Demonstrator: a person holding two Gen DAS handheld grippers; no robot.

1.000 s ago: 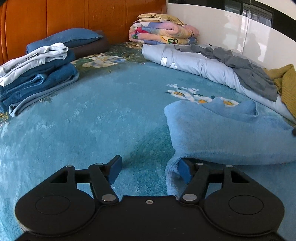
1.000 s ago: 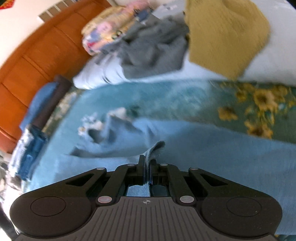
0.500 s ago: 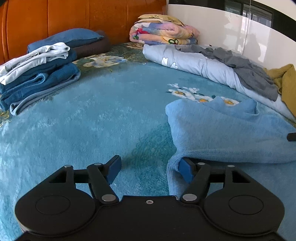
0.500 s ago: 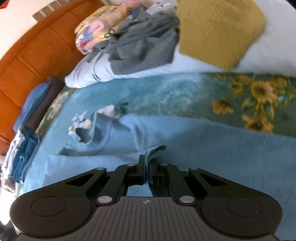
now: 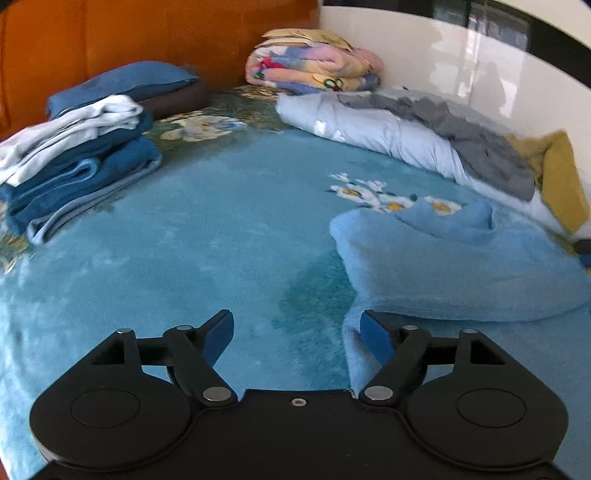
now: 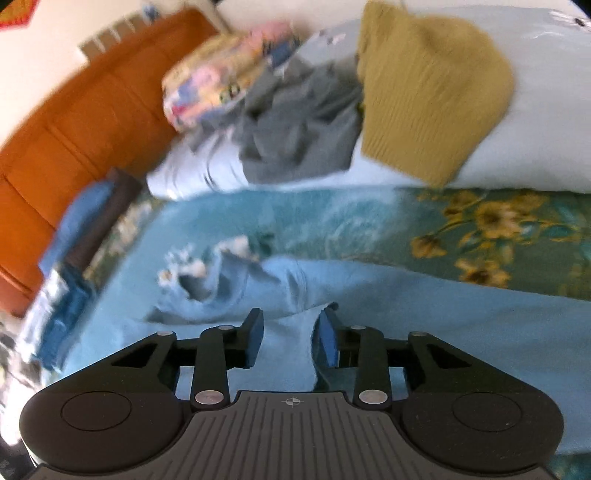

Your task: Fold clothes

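Fleecy and pale blue, the garment (image 5: 461, 269) lies part-folded on the bed (image 5: 184, 258) just right of the wide-open left hand-held gripper (image 5: 297, 332), looking soft, light and floppy; in the right view, the right hand-held gripper (image 6: 288, 336) gapes over its folded edge, the likeliest hold.

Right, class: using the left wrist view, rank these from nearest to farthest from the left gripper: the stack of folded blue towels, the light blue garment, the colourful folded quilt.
From the left gripper:
1. Light blue garment: right side, its edge beside the right finger.
2. Stack of folded blue towels: far left, mid-bed.
3. Colourful folded quilt: back, against the orange headboard.
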